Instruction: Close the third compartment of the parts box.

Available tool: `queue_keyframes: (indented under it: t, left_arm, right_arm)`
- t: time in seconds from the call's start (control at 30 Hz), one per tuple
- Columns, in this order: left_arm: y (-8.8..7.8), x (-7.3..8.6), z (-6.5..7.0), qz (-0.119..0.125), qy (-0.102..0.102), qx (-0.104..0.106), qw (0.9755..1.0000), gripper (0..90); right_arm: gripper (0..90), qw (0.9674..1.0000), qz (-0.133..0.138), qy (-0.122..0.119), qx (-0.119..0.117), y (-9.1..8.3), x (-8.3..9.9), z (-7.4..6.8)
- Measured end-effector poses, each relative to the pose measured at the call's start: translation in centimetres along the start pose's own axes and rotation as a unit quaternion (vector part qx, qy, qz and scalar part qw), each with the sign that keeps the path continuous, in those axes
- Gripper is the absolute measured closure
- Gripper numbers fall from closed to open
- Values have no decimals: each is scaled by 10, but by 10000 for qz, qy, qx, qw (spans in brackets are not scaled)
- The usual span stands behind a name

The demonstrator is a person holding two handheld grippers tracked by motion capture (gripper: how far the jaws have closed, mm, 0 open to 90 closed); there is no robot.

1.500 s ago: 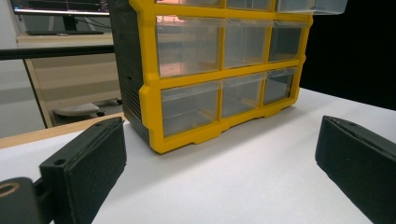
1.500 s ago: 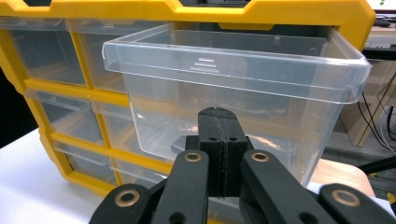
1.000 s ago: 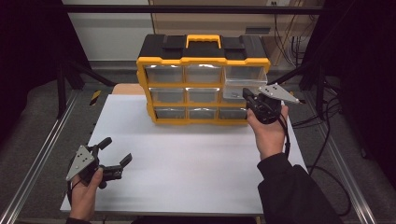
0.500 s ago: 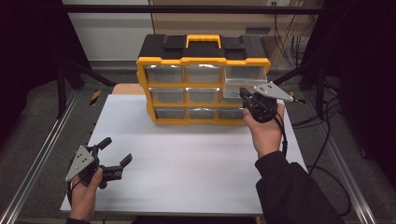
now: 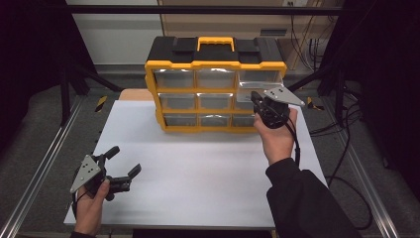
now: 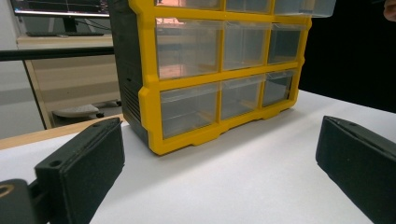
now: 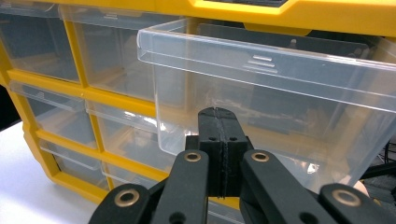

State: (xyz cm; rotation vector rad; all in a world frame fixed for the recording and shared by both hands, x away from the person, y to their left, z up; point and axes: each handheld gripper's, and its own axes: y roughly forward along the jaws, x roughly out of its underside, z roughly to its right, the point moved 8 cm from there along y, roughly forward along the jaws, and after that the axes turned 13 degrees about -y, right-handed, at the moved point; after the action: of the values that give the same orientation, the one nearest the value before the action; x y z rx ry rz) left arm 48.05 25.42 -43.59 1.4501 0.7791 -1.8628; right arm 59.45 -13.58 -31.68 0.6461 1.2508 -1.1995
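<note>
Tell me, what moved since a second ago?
The right gripper, fingers shut, crept a little left at the cabinet's top-right drawer, which now juts out further. The left gripper stayed open over the table; the cabinet didn't move.

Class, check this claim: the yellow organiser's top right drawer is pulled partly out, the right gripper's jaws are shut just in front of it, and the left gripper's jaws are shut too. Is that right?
Not quite. The left gripper has its jaws wide open over the white table, as the left gripper view shows. The rest stands: the top right drawer of the organiser is pulled partly out, and the right gripper is shut just in front of it.
</note>
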Motion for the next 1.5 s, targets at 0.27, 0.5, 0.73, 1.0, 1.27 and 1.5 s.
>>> queue_keyframes:
  t: [0.27,0.5,0.73,1.0,1.27,1.5]
  left_arm:
    - [0,0,-1,10,-27,-4,10000,10]
    - [2,1,0,-37,16,14,10000,10]
    - [1,0,-1,-7,-18,5,10000,10]
    - [0,1,0,-25,16,-3,10000,10]
    - [1,1,0,-45,37,2,10000,10]
    - [2,2,3,-78,90,56,9999,9]
  right_arm:
    - [900,10000,26,90,-5,2,-2,0]
    - [900,9998,27,171,-51,5,-3,-2]
    - [900,9994,113,300,-138,8,-3,0]
    - [900,9991,96,404,-76,12,0,6]
    - [900,9989,118,443,-15,14,0,10]
    - [900,9984,107,551,20,15,2,12]
